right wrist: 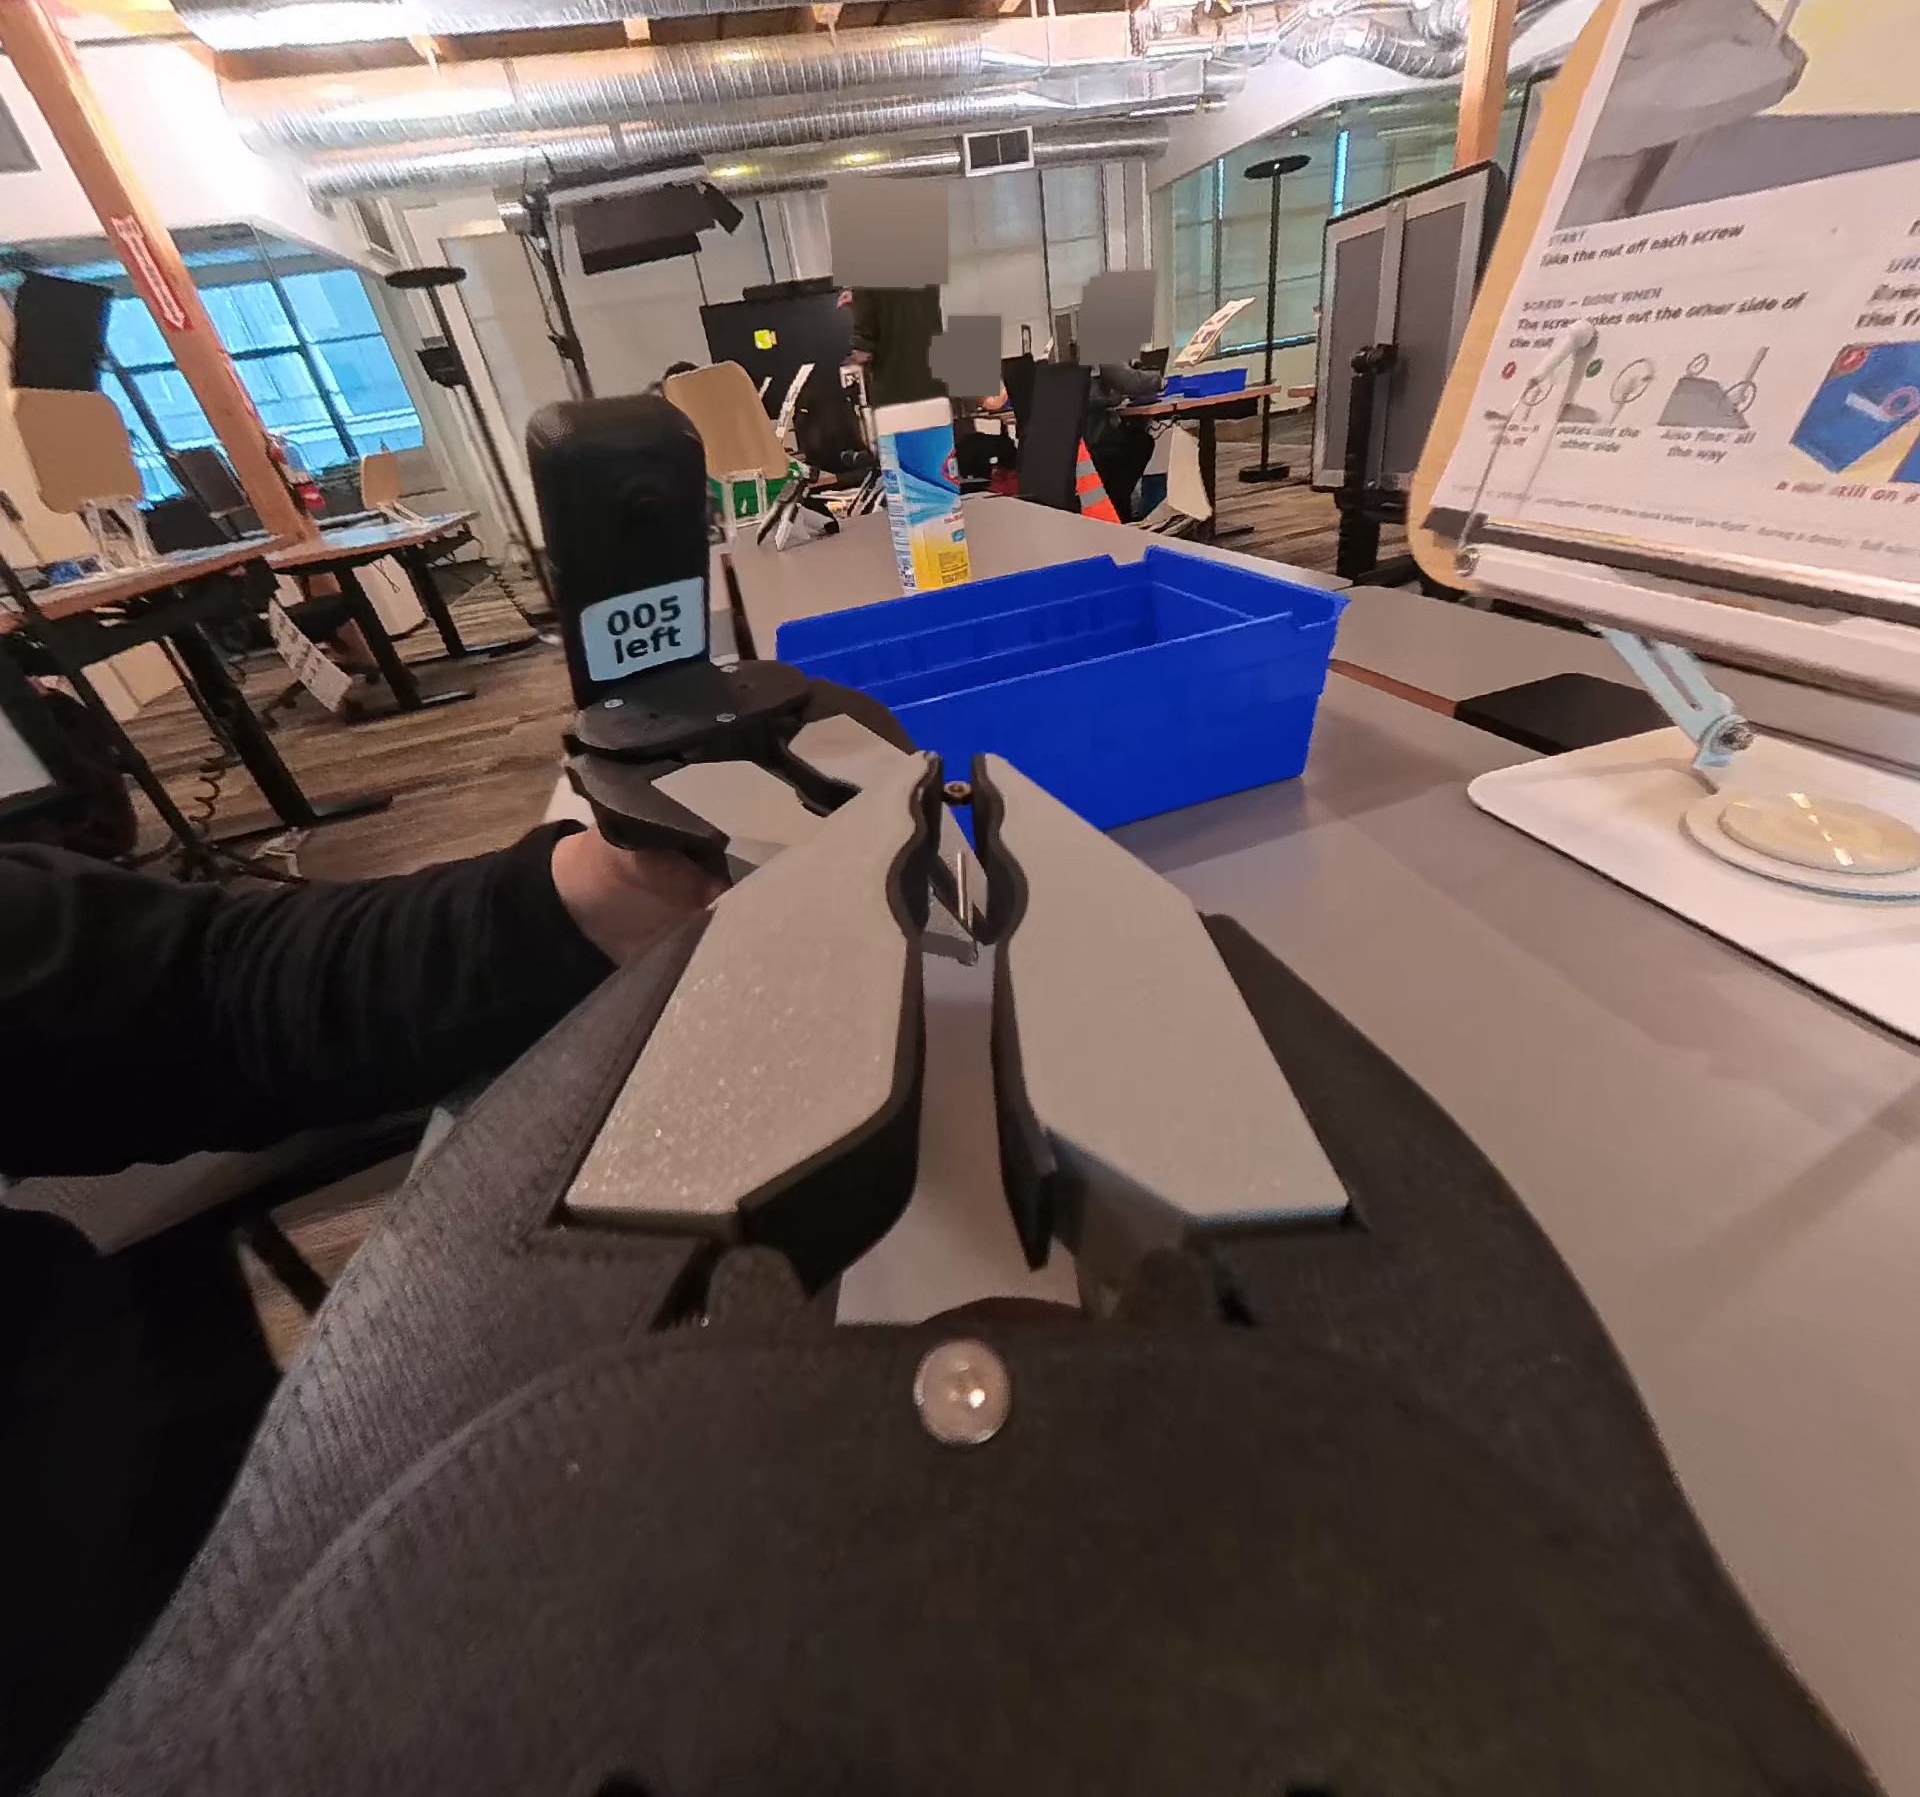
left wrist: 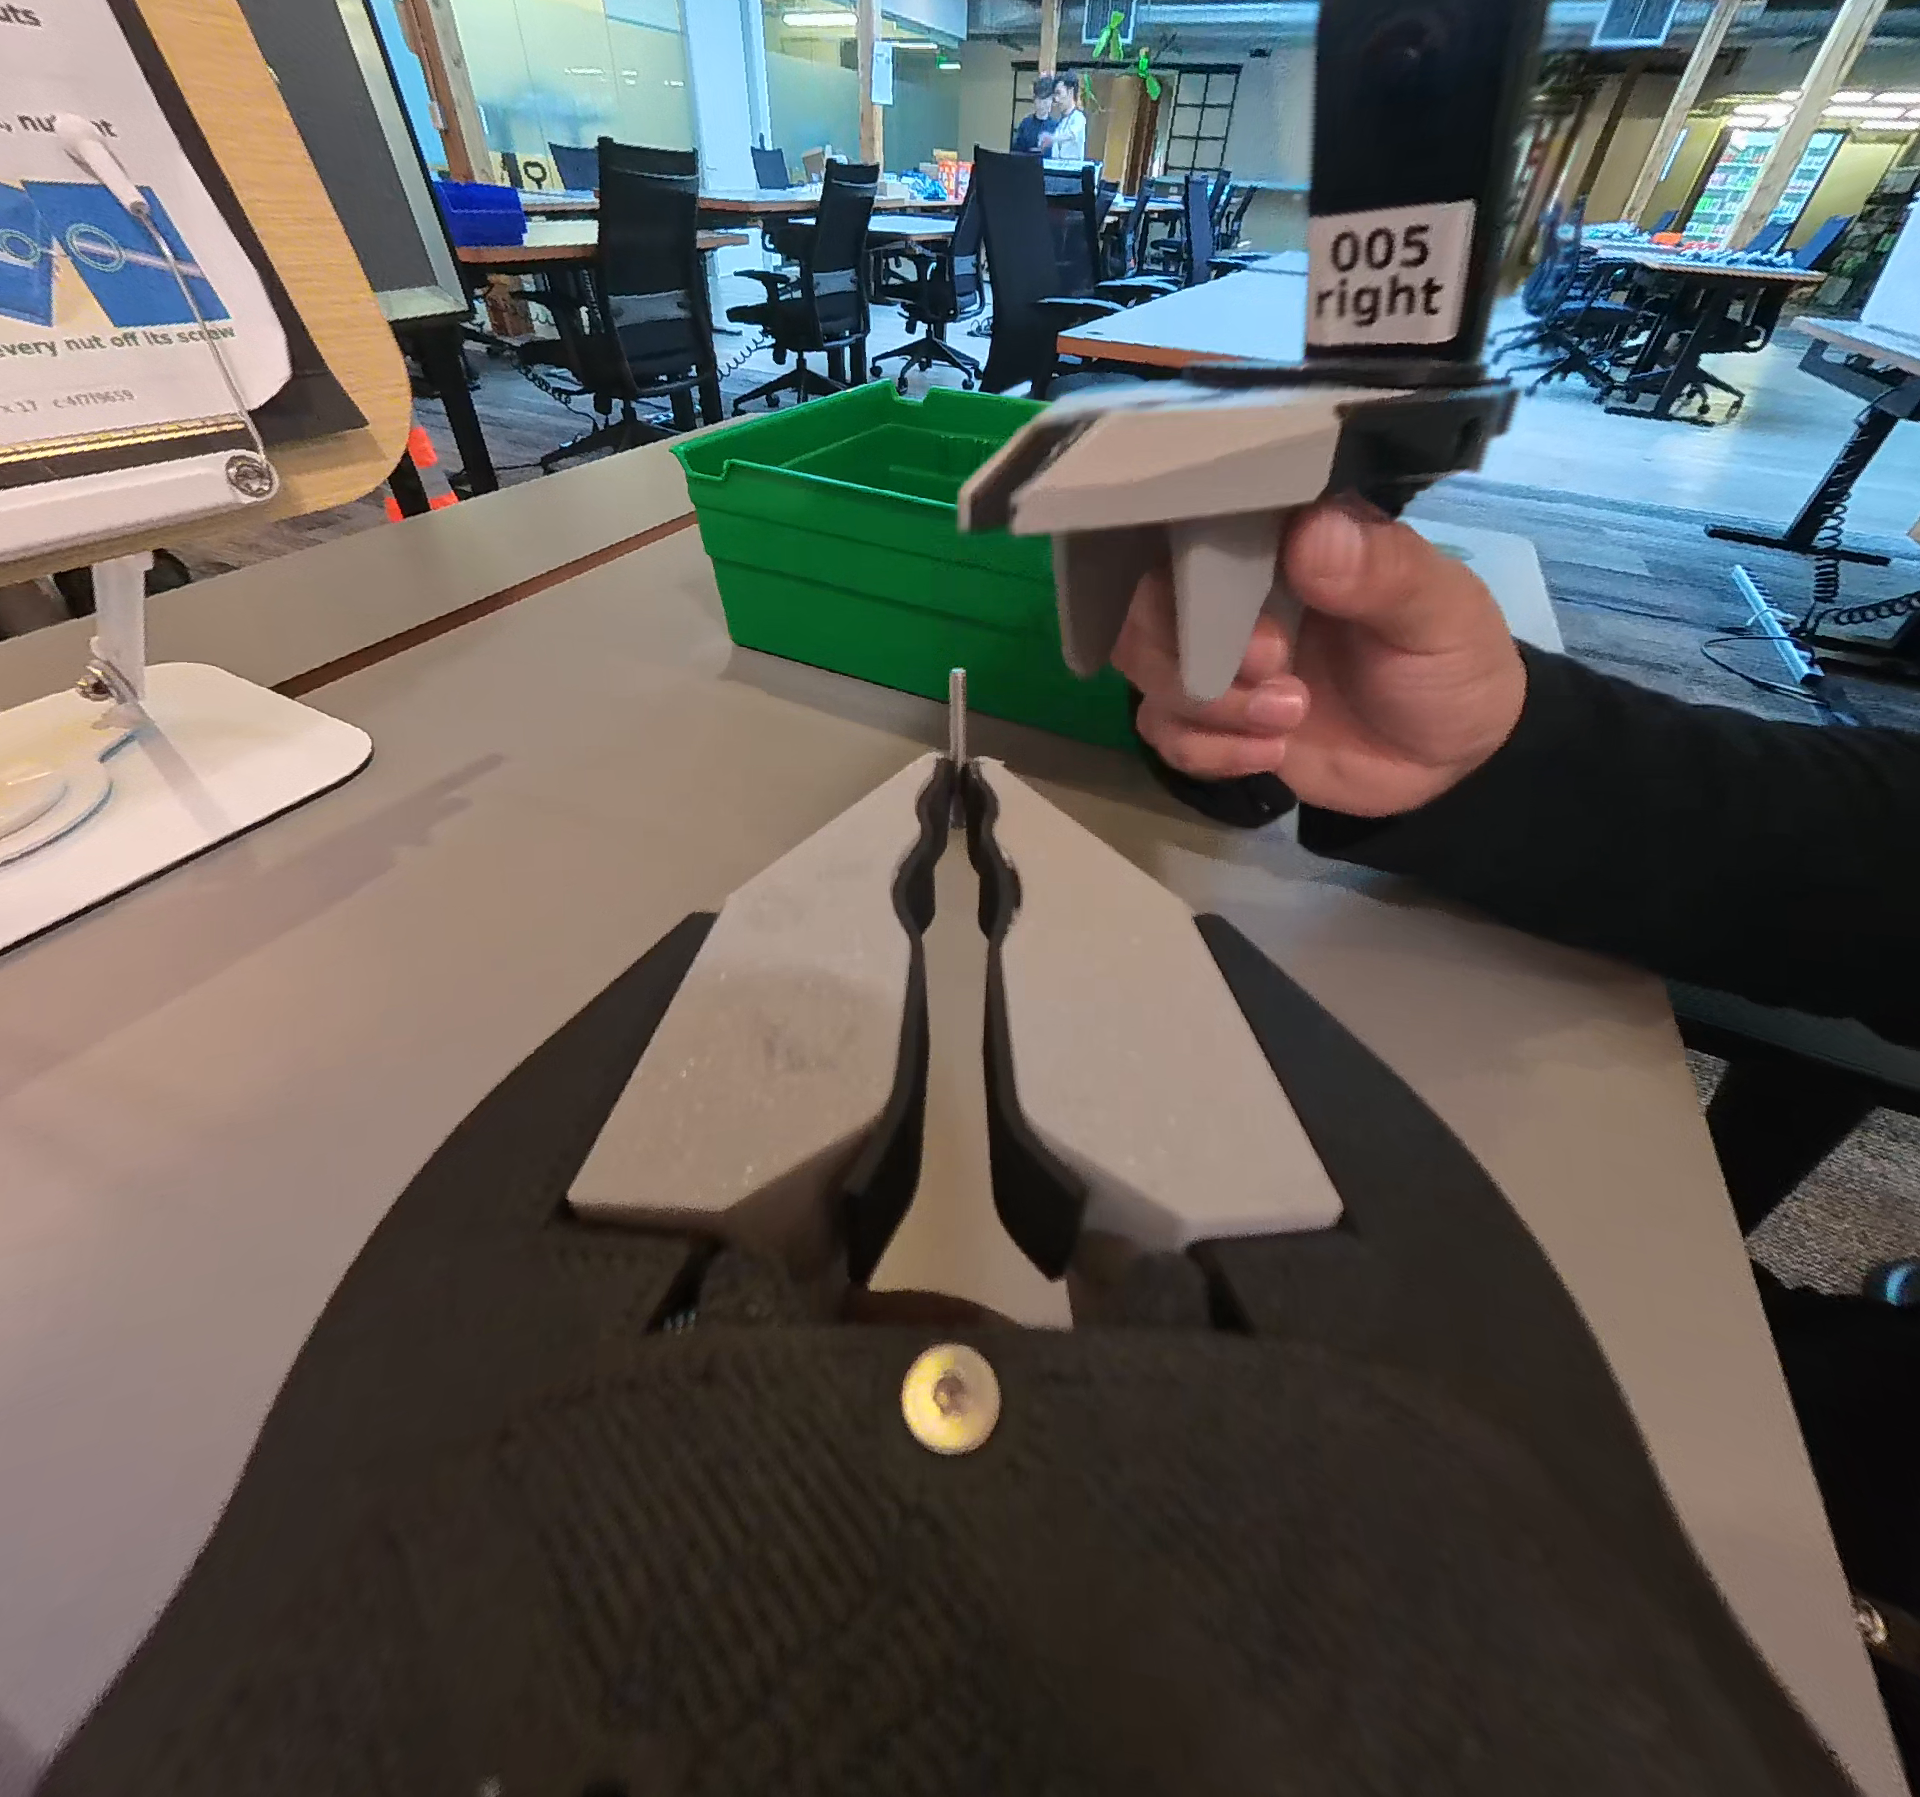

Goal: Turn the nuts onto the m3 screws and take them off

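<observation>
Above a grey table (left wrist: 520, 916), the left gripper (left wrist: 957, 779) pinches 1 upright screw (left wrist: 957, 719), while the right gripper (right wrist: 957, 791) pinches a small nut (right wrist: 957, 791) at its tips.

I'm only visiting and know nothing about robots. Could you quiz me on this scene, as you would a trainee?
1. True or false: the left gripper pinches an upright screw.
2. In the left wrist view, the bin behind that screw is: A green, B blue, C red.
3. Fill in: the right gripper holds a small dark ____ at its tips.
Key: 1 true; 2 A; 3 nut.
</observation>
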Demonstrator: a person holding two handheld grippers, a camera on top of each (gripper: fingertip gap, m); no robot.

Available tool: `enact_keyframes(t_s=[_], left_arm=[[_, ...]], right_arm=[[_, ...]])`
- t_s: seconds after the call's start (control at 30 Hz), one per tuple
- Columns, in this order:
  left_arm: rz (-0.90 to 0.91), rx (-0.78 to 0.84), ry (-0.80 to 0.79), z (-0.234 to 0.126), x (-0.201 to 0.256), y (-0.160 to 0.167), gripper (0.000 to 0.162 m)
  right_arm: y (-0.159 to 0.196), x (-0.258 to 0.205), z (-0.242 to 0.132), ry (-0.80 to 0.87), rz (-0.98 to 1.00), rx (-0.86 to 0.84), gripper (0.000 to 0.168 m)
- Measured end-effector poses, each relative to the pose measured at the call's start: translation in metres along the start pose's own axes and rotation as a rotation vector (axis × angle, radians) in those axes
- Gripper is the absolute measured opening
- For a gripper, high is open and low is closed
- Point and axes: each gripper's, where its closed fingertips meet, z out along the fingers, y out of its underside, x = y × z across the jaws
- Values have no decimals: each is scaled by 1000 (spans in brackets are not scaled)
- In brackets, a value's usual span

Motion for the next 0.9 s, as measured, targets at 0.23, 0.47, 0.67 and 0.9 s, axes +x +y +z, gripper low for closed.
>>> enact_keyframes(t_s=[0.23,0.47,0.67,0.9], left_arm=[[-24,2,3,-2,-4,1,0],[-5,-26,46,4,9,5,0],[-3,-24,99,8,19,7,0],[-66,20,205,5,30,2,0]], right_arm=[[-54,19,-75,260,-140,32,2],[2,99,-214,631,22,-435,2],[88,104,-242,588,226,-807,3],[101,103,-241,592,235,-866,18]])
